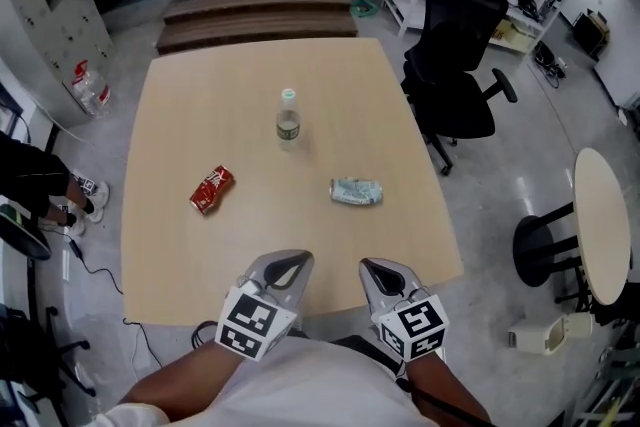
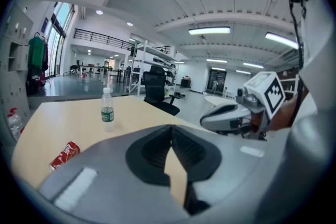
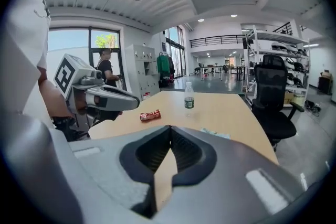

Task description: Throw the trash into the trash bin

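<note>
Hovering at the near edge of the wooden table (image 1: 200, 95), the left gripper (image 1: 290, 267) and the right gripper (image 1: 385, 273) are held side by side. Both have their jaws pressed fully together and nothing is caught in either. It's pretty clearly a ready pose, since no trash is picked up yet.

Seen from the grippers in the head view, the crushed red can (image 1: 211, 189) is found at about 10 o'clock. The crumpled pale packaging (image 1: 356, 192) is at roughly 1 o'clock and is the closest piece. The upright water bottle (image 1: 288, 120) is at 12 o'clock, further out and well apart from both.

All three are spread across the tabletop, probably so each can be grabbed on its own without the others being knocked. Going by sides, the can looks suited to the left gripper and the packaging to the right. Jaws would need to be opened first. No trash bin is spotted in any view, so where the stuff gets dropped can't be told.
</note>
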A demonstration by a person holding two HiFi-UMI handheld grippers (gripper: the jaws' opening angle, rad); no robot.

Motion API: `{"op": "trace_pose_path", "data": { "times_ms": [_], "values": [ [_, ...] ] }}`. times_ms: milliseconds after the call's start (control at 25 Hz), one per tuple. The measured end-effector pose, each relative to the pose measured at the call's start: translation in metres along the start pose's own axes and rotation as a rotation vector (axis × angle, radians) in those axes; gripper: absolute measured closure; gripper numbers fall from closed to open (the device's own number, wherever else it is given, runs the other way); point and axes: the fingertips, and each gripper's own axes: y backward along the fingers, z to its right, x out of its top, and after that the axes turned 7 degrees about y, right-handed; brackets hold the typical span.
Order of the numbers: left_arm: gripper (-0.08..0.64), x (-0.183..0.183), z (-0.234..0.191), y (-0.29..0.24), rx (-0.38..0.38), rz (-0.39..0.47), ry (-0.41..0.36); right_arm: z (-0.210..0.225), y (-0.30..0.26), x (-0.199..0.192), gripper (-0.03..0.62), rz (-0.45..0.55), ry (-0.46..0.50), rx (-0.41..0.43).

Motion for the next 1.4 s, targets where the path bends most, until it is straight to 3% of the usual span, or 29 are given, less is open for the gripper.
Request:
{"op": "trace_pose_path", "data": {
  "times_ms": [160, 360, 760, 1080, 1400],
  "values": [
    [0.551, -0.007, -0.008, -0.009, -0.02, -0.027, 0.007, 0.009, -0.016, -0.002, 0.589, -0.056, 0.107, -0.034],
    [0.551, -0.014, -0.015, -0.02, -0.01, -0.048, 0.036, 0.018, -0.032, -0.009, 0.589, -0.114, 0.187, -0.019],
    [0.551, -0.029, -0.025, -0.055, 0.08, -0.096, 0.085, 0.062, -0.079, -0.054, 0.588, -0.275, 0.42, 0.023],
    [0.551, -0.034, -0.029, -0.081, 0.111, -0.112, 0.141, 0.085, -0.123, -0.082, 0.504, -0.392, 0.76, 0.043],
    [0.551, -0.043, -0.044, -0.073, 0.177, -0.126, 0.176, 0.106, -0.165, -0.108, 0.426, -0.506, 0.957, 0.082]
  ]
}}
